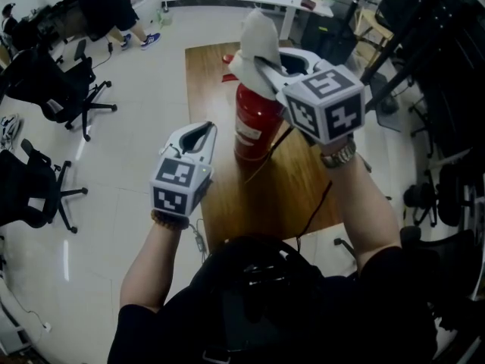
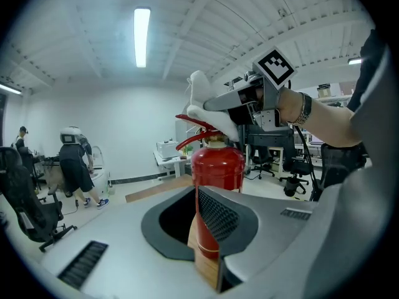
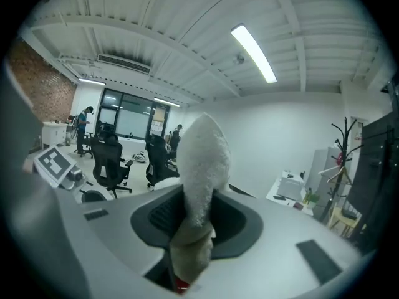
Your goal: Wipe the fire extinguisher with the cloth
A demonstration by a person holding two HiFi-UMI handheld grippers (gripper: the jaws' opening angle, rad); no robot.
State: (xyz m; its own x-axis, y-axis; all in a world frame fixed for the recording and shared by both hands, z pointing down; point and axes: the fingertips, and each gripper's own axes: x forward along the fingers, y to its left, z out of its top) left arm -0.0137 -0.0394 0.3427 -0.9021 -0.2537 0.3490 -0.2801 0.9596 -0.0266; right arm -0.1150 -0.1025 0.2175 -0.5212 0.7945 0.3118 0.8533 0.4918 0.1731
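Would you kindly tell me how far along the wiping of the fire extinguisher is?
Done: the cloth is clamped in the right hand-held gripper. In hand: it sits at the top of the fire extinguisher. Left: the red body below; the left hand-held gripper is shut, empty, beside it.

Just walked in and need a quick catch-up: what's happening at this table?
A person works with a handheld claw in each hand. The right claw grips a white cloth, held at the top of a red fire extinguisher that stands upright on a wooden table. The left claw is shut and empty, off to the extinguisher's side.
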